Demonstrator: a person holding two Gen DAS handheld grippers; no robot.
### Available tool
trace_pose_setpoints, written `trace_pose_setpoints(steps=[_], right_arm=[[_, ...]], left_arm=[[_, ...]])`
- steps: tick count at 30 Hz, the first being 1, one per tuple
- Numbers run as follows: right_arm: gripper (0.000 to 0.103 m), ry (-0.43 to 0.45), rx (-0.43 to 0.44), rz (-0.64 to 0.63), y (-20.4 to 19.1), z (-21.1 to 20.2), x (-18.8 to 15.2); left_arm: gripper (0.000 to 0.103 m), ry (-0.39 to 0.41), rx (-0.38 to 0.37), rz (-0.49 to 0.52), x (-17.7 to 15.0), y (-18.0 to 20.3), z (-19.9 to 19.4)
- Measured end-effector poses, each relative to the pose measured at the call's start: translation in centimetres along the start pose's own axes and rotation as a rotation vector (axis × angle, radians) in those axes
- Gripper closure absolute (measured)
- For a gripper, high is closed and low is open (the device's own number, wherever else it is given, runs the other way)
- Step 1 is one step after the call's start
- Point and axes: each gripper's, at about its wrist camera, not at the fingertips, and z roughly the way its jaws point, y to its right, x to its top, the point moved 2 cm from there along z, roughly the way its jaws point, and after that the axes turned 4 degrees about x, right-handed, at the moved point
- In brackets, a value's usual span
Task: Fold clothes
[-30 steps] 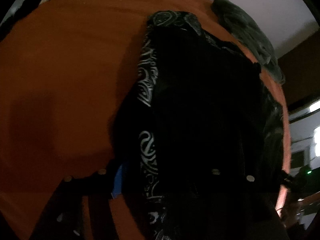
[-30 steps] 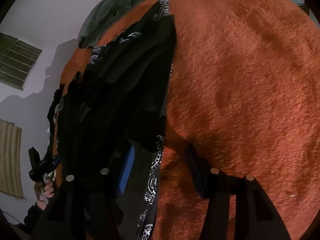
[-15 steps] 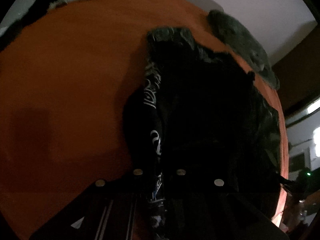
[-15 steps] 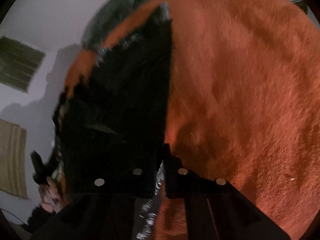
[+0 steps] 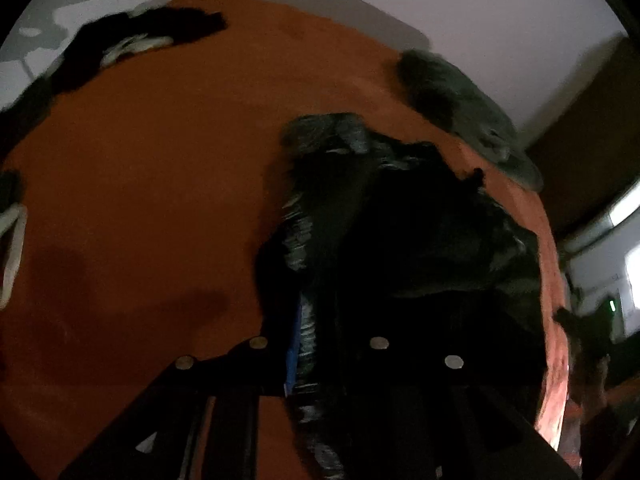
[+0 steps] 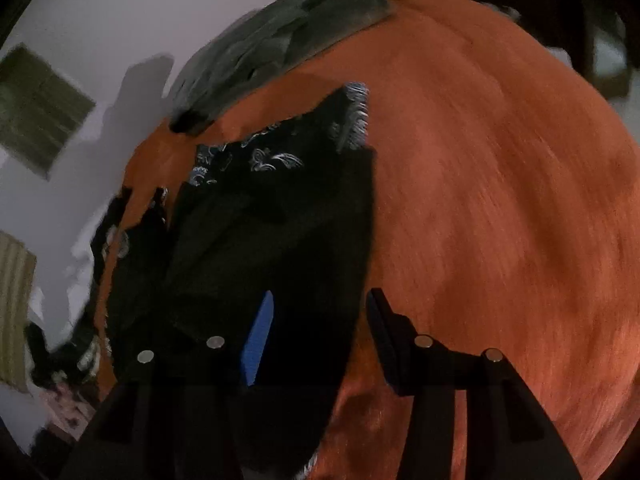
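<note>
both fingers [image 6: 316,336] opening, seemingly higher above black garment [image 6: 280,240] than before.

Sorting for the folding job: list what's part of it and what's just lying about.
Part of the job:
- black patterned garment
- left gripper, jaws opening, the garment's edge between them
- right gripper, jaws opening

Lying about:
- grey garment
- black-and-white clothing
- orange blanket
</note>
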Motion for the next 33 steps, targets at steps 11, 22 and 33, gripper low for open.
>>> trace_pose_setpoints(steps=[11, 22, 33], right_arm=[[0.056, 0.075, -0.007, -0.03, -1.1, 0.5, 1.3], [0.056, 0.052, -0.04, -0.015, 2.3, 1.1, 2.8], [0.056, 0.03, -0.018, 0.052, 5.6, 2.2, 4.1]], left_arm=[[0.046, -0.189, -0.064, 0.424, 5.4, 25.7, 12.4], [0.046, -0.279, 0.097, 0.578, 7.1, 32.2, 23.8], [0.1, -0.223, -0.051, 0.451, 7.9, 29.9, 24.1]])
